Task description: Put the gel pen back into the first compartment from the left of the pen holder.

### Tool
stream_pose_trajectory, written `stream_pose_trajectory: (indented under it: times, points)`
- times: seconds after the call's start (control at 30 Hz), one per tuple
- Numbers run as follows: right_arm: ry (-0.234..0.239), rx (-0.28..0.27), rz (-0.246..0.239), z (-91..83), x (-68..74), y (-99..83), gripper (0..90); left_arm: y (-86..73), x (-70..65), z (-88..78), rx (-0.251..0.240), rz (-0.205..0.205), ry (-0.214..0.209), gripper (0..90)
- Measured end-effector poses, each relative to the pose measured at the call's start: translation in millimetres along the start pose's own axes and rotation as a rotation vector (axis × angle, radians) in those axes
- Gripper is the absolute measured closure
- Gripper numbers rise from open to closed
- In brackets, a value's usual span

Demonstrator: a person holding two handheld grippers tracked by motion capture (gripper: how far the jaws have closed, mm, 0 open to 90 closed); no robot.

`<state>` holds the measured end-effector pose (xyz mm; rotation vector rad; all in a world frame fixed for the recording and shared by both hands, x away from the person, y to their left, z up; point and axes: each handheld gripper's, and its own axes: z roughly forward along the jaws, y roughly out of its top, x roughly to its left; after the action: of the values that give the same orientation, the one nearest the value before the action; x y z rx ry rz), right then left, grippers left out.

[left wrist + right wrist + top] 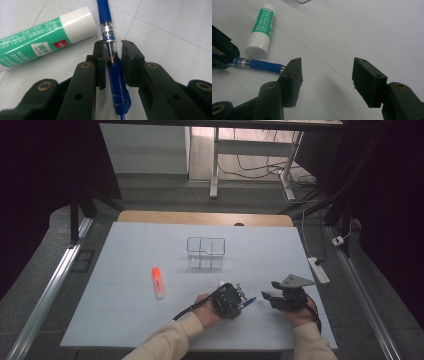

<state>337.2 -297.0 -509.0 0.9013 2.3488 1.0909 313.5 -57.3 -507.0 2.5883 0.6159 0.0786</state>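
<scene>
Lying far left: an orange highlighter [157,282] lies on the white table [125,250], well apart from both hands.
Glue stick: the green-and-white glue stick [42,40] lies flat just beside the pen, its white cap end near the pen's clear section; in the right gripper view it [260,30] lies beyond the pen.
Left gripper: the left gripper [111,56] is in the person's left hand [205,311], low over the table, its jaws drawn in around the pen; the left one touches the barrel, the right shows a thin gap.
Blue pen: the blue pen [110,42] lies on the table and runs lengthwise between those jaws, its far end sticking out past them.
Wire organiser: a clear wire organiser [205,252] stands farther back at the middle of the table.
Right gripper: the right gripper [327,75] has its jaws spread wide over bare table with nothing between them, just right of the pen's tip.
</scene>
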Motion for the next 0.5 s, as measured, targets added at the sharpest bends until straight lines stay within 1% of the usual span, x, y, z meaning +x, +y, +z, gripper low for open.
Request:
stream_pose_trajectory:
  times: [0.07,0.1,0.23,0.3,0.33,0.43,0.5]
  points:
    - [-0.002,0.000,0.001,0.0,0.0,0.1,41.2,0.1,-0.1,0.0,0.001,0.000,-0.001,74.7]
    - [-0.003,0.000,0.002,0.0,-0.1,0.1,41.2,-0.1,-0.3,0.0,0.000,0.004,-0.003,78.1]
    - [-0.004,0.000,0.006,0.2,-0.3,0.1,41.2,0.3,0.0,0.1,0.004,0.007,-0.005,78.8]
    - [-0.007,-0.002,0.009,-0.1,-0.4,0.1,41.2,0.6,-1.3,0.3,0.006,0.012,0.002,78.8]
    - [-0.018,-0.002,0.009,-0.3,-0.3,0.2,41.2,0.9,-1.8,0.4,0.009,0.016,0.005,78.6]
    - [-0.011,-0.008,0.017,-0.3,-1.2,0.1,41.3,1.9,-3.4,0.7,0.015,0.023,0.017,78.3]
    - [-0.016,-0.007,0.018,-0.3,-1.4,0.2,41.4,3.0,-5.0,0.9,0.023,0.035,0.027,78.3]
